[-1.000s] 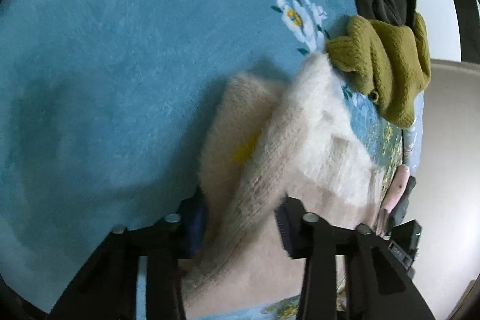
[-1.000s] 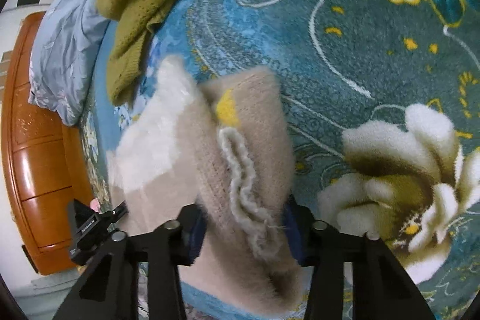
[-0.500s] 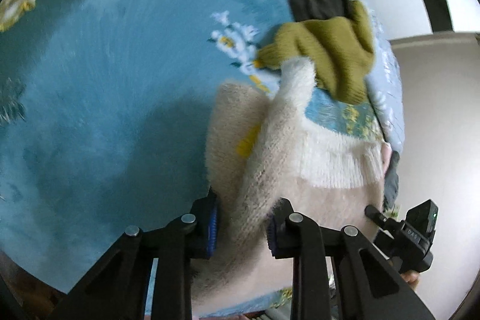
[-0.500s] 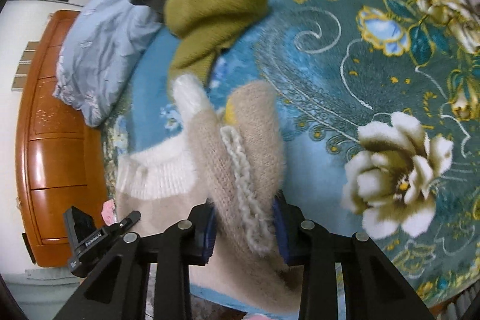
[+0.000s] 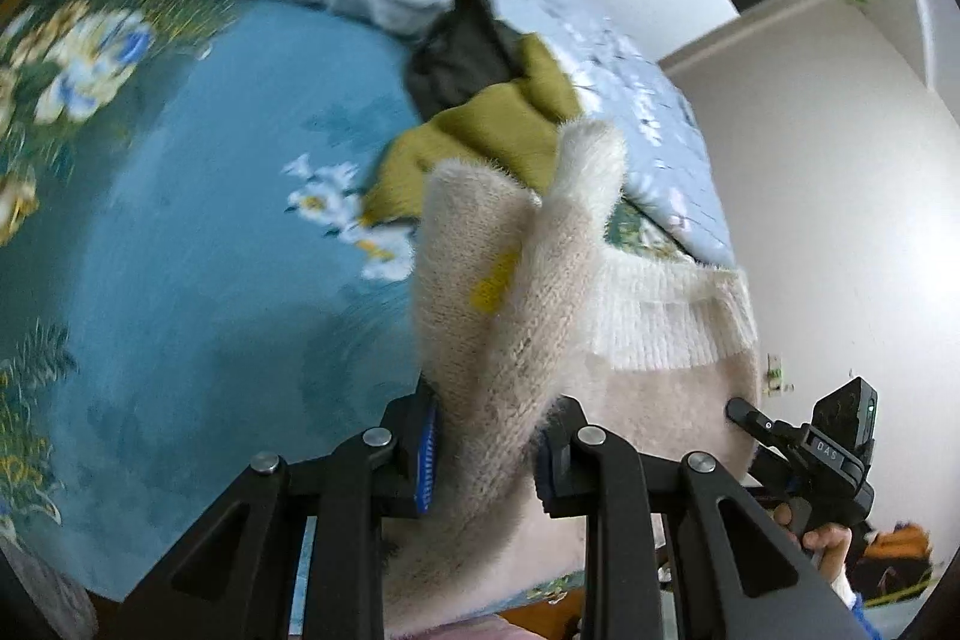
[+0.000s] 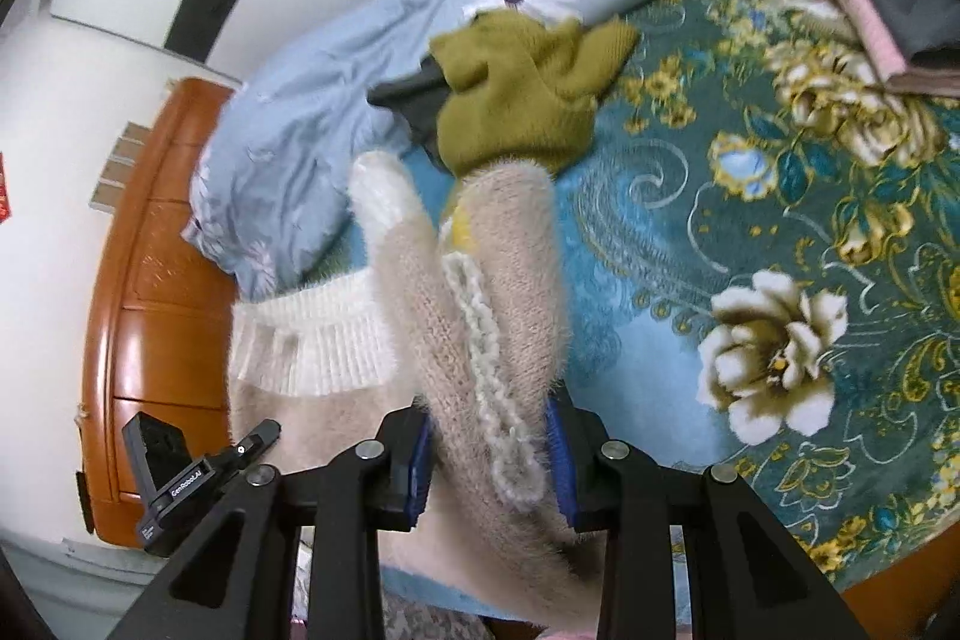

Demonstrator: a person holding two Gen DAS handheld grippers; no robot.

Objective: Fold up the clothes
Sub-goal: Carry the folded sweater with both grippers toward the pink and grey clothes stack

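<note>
A fluffy beige sweater [image 5: 480, 340] with white ribbed cuffs and hem hangs in the air above the bed. My left gripper [image 5: 489, 451] is shut on one bunched part of it. My right gripper [image 6: 489, 457] is shut on another bunched part of the beige sweater [image 6: 480, 292], with a knitted trim between the pads. The white hem [image 6: 312, 340] droops to the left in the right wrist view. In the left wrist view the right gripper's body [image 5: 828, 454] and a hand show at the lower right.
An olive green sweater [image 6: 516, 94] lies on a dark garment [image 5: 462, 52] on the teal flowered blanket [image 6: 780, 232]. A light blue duvet [image 6: 336, 100] is bunched behind. Folded clothes [image 6: 888, 16] sit at the far right. An orange wooden headboard [image 6: 156, 280] stands at the left.
Both grippers closed tighter on the beige sweater and rose well above the bed, lifting it off the blanket. More of the bed and room has come into view.
</note>
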